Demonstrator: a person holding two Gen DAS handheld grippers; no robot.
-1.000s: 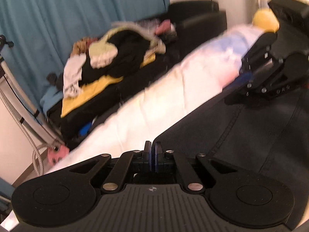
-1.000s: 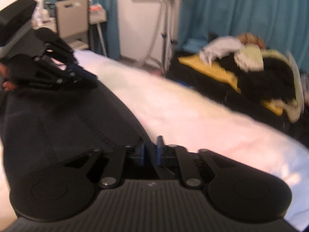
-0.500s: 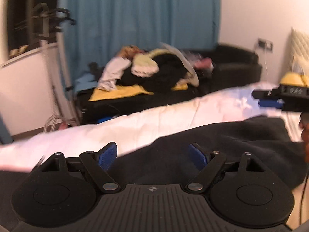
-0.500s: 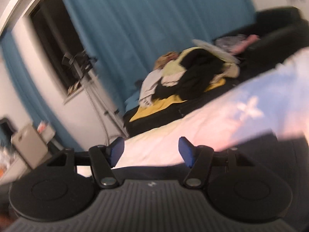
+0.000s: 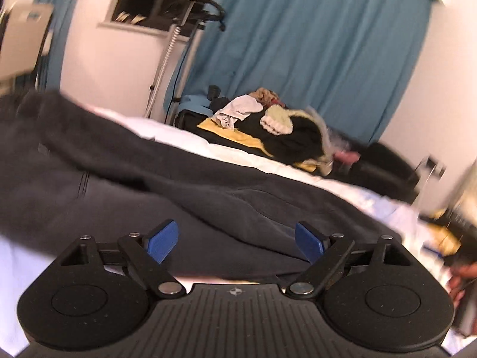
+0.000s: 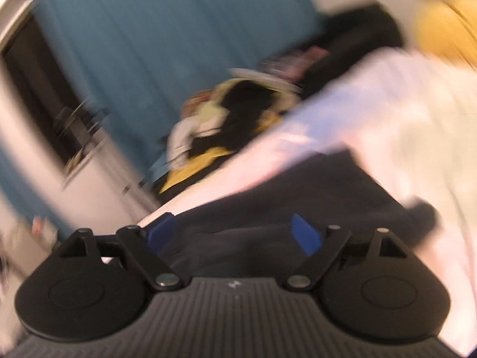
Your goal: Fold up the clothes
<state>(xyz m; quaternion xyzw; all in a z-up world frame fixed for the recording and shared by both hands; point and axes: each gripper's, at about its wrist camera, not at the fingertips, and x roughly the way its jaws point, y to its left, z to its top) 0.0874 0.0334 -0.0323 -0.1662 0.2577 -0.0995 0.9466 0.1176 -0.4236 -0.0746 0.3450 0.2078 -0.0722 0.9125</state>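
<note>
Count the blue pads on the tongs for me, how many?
4. Two on the left tongs, one pad on each side, and two on the right tongs, one pad on each side. None looks hidden.

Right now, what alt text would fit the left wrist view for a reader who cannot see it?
The left gripper, its blue-padded jaws opening with nothing pinched between them, hangs over a dark grey fabric garment spread across a white-sheeted bed. Behind it a heap of mixed clothes lies on a black sofa before teal curtains.
</note>
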